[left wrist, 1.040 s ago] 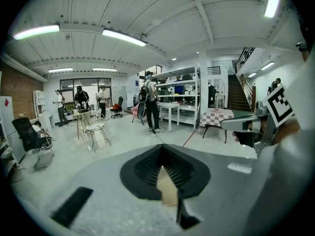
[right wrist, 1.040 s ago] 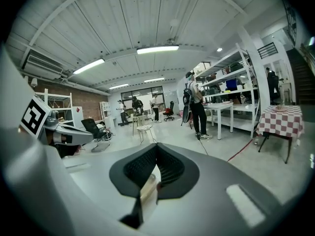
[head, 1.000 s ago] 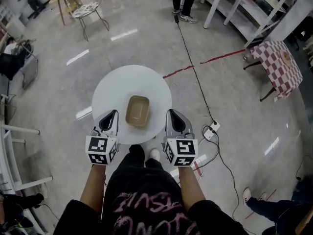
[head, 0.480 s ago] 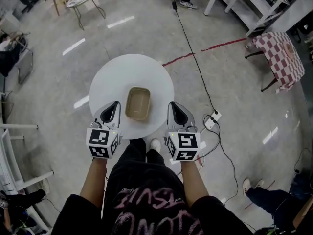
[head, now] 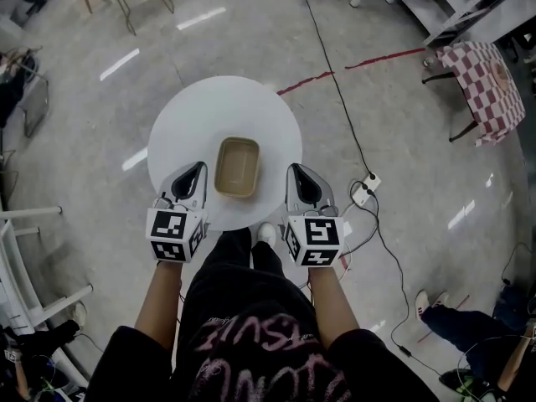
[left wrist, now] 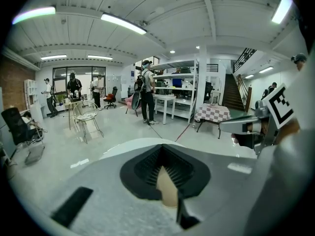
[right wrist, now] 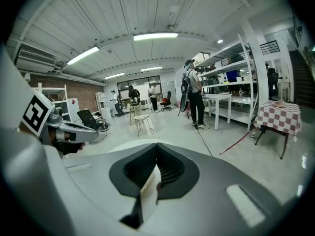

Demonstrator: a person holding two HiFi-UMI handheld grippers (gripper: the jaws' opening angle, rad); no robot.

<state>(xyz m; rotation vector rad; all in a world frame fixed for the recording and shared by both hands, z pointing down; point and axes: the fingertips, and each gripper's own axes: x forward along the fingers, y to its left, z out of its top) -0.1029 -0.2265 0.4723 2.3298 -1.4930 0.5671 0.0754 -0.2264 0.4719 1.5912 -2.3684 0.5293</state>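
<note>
A tan rectangular tray is seen open side up near the middle of the round white surface. Its long axis is laid from the near edge towards the far edge, so that its short ends are pointed towards and away from the person. The left gripper is held just beside the tray's left long side and the right gripper just beside its right long side; neither is seen touching it. Both are held at the surface's near edge, pointed forward and roughly level, with the marker cubes turned upward. The bare forearms are stretched forward side by side. The left fingers are pressed together with nothing between them, and the right fingers are likewise closed on nothing.
</note>
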